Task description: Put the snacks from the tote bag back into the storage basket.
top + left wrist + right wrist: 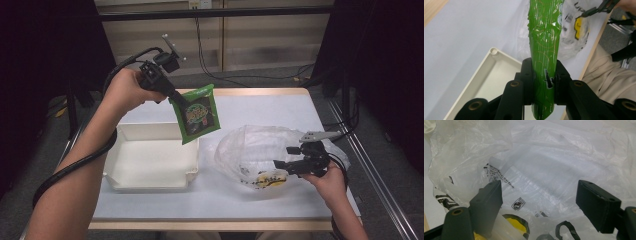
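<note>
We see the left hand-held gripper (176,96) raised above the far left part of the bench (260,107), with its jaws closed on the top corner of a green packet (198,114). The packet hangs in the air, tilted, over the far right corner of a white tray (150,160) that sits on the left half of the bench. In the left gripper view, we look along the packet (544,45) edge-on: both black jaws press its flat sides, so the grip is narrow but firm, and the tray (484,75) lies below and to the left.

On the right half of the bench lies a crumpled clear plastic bag (255,145) with black print and a yellow mark near its near edge. The bag is just right of the tray, and the packet hangs between them, touching neither as far as we can tell.

The right hand-held gripper (282,167) rests low at the near right side of the bag, pointing left into it. In the right gripper view, its two jaws stand wide apart with the bag (549,165) spread between and beyond them; we see no pinch on the plastic, though the left jaw lies against a fold. The person's right hand (330,182) holds this tool near the bench's near right edge.
</note>
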Demonstrator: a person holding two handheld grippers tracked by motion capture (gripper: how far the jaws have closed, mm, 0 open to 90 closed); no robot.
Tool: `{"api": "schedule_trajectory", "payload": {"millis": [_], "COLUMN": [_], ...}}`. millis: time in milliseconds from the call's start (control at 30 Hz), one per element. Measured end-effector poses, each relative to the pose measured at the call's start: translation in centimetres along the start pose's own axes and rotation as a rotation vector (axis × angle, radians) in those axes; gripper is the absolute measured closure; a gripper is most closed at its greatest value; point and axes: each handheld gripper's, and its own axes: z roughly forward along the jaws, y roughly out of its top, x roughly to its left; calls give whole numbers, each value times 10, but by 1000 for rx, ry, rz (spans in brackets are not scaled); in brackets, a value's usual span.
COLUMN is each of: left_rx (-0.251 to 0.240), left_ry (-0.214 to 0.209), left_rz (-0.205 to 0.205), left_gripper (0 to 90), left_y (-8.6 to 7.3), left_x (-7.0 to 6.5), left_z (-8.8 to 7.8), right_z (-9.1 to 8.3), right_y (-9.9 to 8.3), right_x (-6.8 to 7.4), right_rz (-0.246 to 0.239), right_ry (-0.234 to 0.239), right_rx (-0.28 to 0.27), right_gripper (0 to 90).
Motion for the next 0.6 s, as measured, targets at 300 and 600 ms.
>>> {"api": "schedule_trajectory", "payload": {"millis": [300,600], "left_rx": [-33,7], "left_ry": [2,24], "left_rz": [-49,12], "left_gripper": [749,750], "left_y": [-17,-31], "left_x": [10,22], "left_z": [-4,-7], "right_z": [0,2], "right_y": [-1,-2], "right_x": [0,0], "right_rz": [-4,-1], "right_ry": [3,4], "right_rx": [2,8], "right_gripper": [211,209]}}
